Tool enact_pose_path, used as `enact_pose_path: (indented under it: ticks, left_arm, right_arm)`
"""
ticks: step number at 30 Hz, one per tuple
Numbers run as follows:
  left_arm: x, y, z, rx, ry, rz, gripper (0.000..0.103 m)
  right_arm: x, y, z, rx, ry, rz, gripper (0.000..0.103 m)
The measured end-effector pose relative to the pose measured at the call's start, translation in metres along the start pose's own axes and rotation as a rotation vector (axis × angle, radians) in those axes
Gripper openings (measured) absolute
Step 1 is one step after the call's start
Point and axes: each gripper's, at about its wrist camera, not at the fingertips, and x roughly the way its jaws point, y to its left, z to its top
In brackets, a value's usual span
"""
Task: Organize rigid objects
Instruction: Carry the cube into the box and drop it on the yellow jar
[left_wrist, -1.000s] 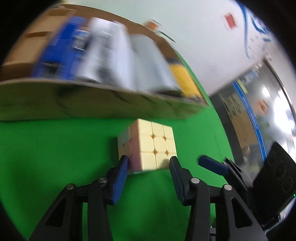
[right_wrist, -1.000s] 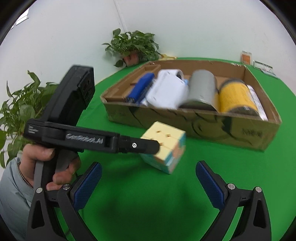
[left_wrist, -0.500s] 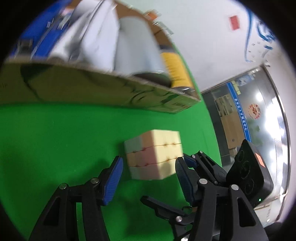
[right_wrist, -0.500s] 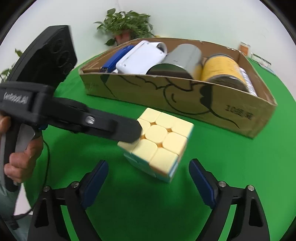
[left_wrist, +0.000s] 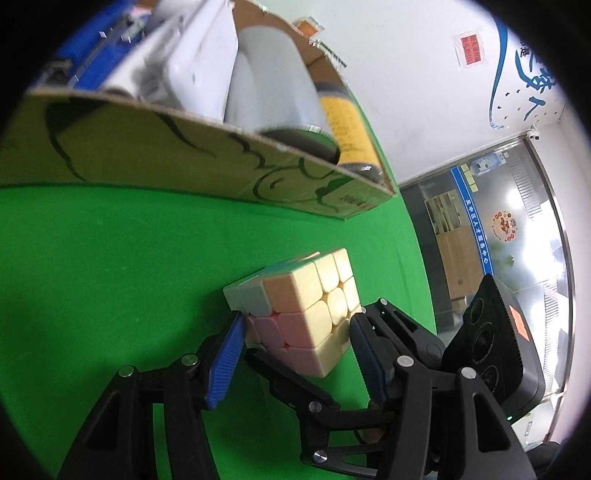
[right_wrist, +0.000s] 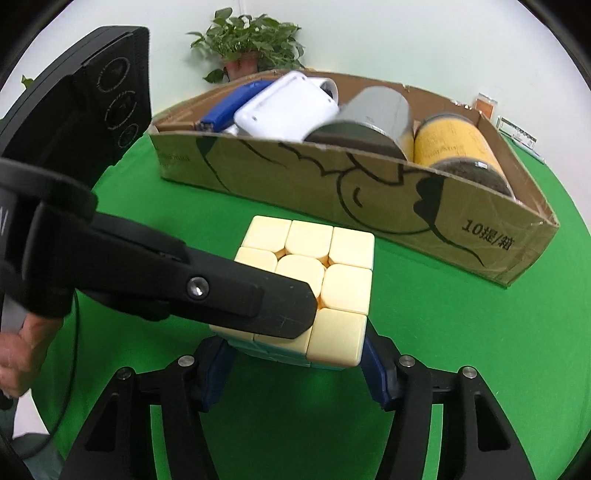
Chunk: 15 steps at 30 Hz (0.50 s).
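Observation:
A pastel puzzle cube (left_wrist: 303, 314) (right_wrist: 321, 280) is held above the green table. My left gripper (left_wrist: 295, 354) is shut on the puzzle cube, its blue pads against two opposite sides. In the right wrist view the left gripper's black finger (right_wrist: 221, 295) lies across the cube's yellow top. My right gripper (right_wrist: 295, 365) has closed around the cube's lower part, blue pads at both sides. An open cardboard box (right_wrist: 369, 192) (left_wrist: 184, 155) stands behind the cube.
The box holds a blue item (right_wrist: 229, 107), a white case (right_wrist: 288, 107), a grey cylinder (right_wrist: 373, 114) and a yellow can (right_wrist: 458, 147). A potted plant (right_wrist: 247, 44) stands beyond it. Cards (right_wrist: 487, 107) lie at the far right. Green cloth (right_wrist: 443, 350) covers the table.
The left gripper has tilted and turned the cube. The right gripper has come forward and narrowed from wide open until its pads sit at the cube's sides.

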Motion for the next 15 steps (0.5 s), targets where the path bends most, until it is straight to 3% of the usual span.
enact_pose_path:
  ticks: [7,15]
  left_arm:
    - [-0.026,-0.035,0.023,0.054,-0.086,0.005,0.057]
    - [-0.036,-0.074,0.089,0.154,-0.113,0.057,0.057]
  right_arm:
    - [-0.033,0.001,0.028,0.013,-0.100,-0.010,0.058]
    - [-0.051,-0.021,0.096,0.047,-0.171,-0.008,0.058]
